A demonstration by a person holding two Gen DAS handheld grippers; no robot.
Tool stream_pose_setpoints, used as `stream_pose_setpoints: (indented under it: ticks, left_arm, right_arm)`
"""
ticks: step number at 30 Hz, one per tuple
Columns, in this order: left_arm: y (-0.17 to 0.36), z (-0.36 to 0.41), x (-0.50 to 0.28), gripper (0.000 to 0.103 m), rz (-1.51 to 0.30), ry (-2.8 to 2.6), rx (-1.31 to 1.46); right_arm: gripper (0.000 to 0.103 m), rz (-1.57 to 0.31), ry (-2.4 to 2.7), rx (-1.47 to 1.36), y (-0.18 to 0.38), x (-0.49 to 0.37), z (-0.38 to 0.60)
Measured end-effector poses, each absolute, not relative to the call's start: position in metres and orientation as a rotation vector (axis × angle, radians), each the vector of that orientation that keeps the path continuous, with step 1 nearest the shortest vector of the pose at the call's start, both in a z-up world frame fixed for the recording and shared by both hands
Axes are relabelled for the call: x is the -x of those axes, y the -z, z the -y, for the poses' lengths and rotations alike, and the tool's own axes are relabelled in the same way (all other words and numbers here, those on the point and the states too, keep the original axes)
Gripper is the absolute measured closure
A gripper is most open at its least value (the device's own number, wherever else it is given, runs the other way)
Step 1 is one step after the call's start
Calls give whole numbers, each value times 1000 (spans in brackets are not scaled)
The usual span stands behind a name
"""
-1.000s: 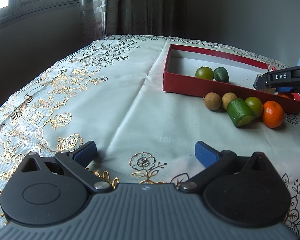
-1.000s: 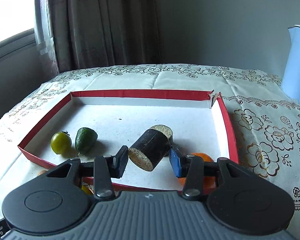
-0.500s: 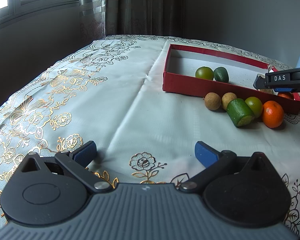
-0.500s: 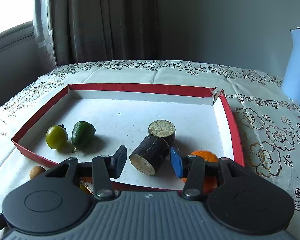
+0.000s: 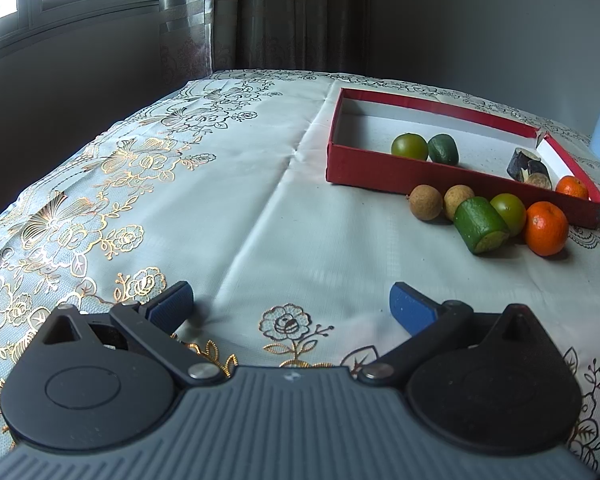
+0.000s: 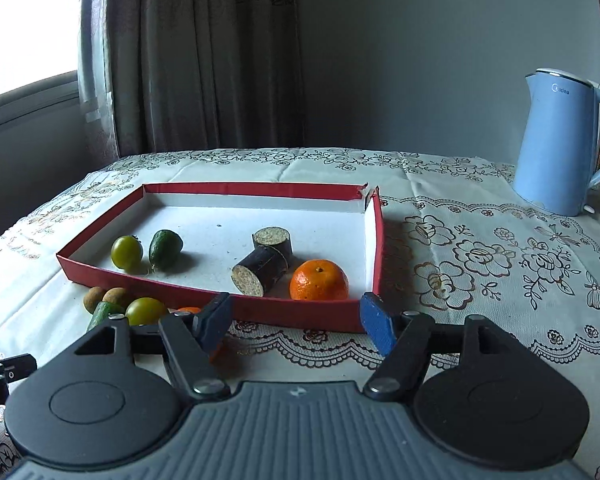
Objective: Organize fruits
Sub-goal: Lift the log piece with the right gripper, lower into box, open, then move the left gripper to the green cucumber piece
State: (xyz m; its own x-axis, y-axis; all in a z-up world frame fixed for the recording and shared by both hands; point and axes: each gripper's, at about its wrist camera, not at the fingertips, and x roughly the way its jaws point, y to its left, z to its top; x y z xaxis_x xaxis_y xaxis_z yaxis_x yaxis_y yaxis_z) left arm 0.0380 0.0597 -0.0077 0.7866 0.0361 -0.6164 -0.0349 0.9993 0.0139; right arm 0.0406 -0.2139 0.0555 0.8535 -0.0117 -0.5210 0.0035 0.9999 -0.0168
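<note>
The red tray (image 6: 256,190) holds a green round fruit (image 6: 126,252), a dark green fruit (image 6: 165,248), two dark cane pieces (image 6: 260,270) and an orange (image 6: 319,280). My right gripper (image 6: 296,320) hangs just in front of the tray's near wall, its jaws opening with nothing between them. In front of the tray (image 5: 364,168) lie two brown longans (image 5: 426,202), a green cut cylinder (image 5: 482,224), a green round fruit (image 5: 510,208) and an orange (image 5: 546,228). My left gripper (image 5: 291,307) stands open over the tablecloth, well short of this group.
A pale blue kettle (image 6: 560,148) stands on the table to the right of the tray. The flowered tablecloth (image 5: 180,208) stretches bare to the left of the tray. A curtain and a window lie behind the table.
The right gripper let go of the cane piece, which now lies in the tray beside the other. It drew back out of the tray with wider jaws. The left gripper kept still.
</note>
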Motion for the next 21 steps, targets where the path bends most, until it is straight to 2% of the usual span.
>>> stream_pose_setpoints:
  ticks: [10,17,19,21]
  left_arm:
    - [8,-61,-36,0,-653,-26,15]
    - [-5,-43,-28,0,-552,66,43]
    - [-11,-29,-31,2,-543,116,44]
    - [-14,-11,-34,8,-525,139,10]
  right_arm:
    - [31,-596,48,-111,-28,-32,255]
    - [30,-585,33,-213,-26,-31,269]
    - [29,-584,27,-220,-26,-31,270]
    - [29,-581,21,-233,-26,-30,272]
